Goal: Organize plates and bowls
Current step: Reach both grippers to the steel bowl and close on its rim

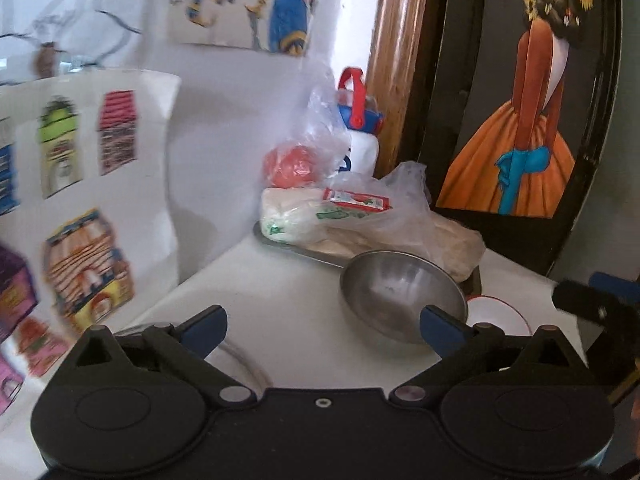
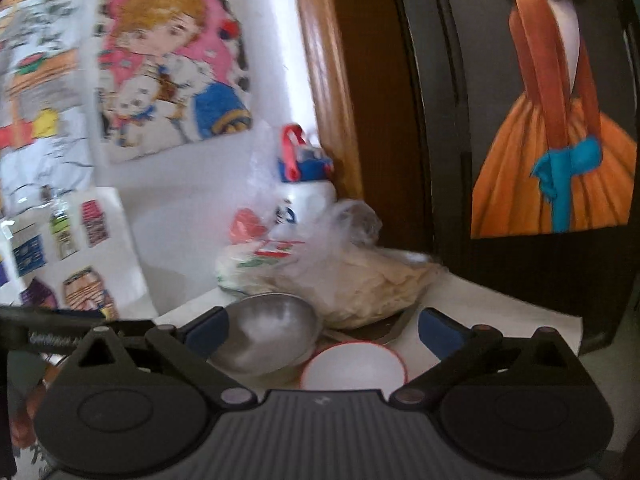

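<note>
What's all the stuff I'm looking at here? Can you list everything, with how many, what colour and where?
Metal bowl: one, silver, on the white table, middle.
White bowl: one, white with a red rim, beside the metal bowl, on its right.
Metal tray: one, grey, behind the bowls, under the bags.
Plastic bags: a few, clear, with pale food and something red inside, piled on the tray.
Bottle: one, white with a blue and red lid, in the corner behind the bags.
Painting: one, orange dress on black, leaning at right.
Drawings: several, coloured, on the white wall.
Left tongs: one, black with blue pads, open, empty.
Right tongs: same, open, empty.
</note>
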`<action>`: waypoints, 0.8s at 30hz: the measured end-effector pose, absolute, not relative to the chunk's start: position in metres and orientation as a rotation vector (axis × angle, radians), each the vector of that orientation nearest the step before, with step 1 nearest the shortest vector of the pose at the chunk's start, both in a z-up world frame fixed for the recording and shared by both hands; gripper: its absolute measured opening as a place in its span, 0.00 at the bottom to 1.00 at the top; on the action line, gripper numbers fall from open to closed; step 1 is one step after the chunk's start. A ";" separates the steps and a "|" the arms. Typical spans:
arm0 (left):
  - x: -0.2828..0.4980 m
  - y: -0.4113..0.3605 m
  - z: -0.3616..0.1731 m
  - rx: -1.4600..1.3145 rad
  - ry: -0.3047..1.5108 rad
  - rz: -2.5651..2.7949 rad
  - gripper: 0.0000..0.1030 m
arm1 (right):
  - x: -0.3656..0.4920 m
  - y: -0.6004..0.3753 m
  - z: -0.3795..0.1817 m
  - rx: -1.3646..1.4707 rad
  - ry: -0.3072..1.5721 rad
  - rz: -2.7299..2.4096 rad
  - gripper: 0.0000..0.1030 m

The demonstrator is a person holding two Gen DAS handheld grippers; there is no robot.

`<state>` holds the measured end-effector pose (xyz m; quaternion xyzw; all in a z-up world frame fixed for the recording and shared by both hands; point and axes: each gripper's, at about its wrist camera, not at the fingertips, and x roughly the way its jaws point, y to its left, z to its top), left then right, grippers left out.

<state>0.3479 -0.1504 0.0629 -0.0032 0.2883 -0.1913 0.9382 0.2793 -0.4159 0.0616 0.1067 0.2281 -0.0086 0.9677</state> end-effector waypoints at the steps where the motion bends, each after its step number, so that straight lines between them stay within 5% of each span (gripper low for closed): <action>1: 0.354 -0.155 0.061 -0.005 0.597 -0.387 0.99 | 0.290 -0.424 0.058 0.251 0.484 -0.005 1.00; 16: 0.417 -0.178 0.022 -0.089 0.726 -0.382 0.99 | 0.373 -0.435 0.026 0.415 0.682 0.158 0.98; 24: 0.423 -0.183 0.013 -0.121 0.766 -0.391 0.99 | 0.386 -0.423 0.022 0.376 0.740 0.166 0.71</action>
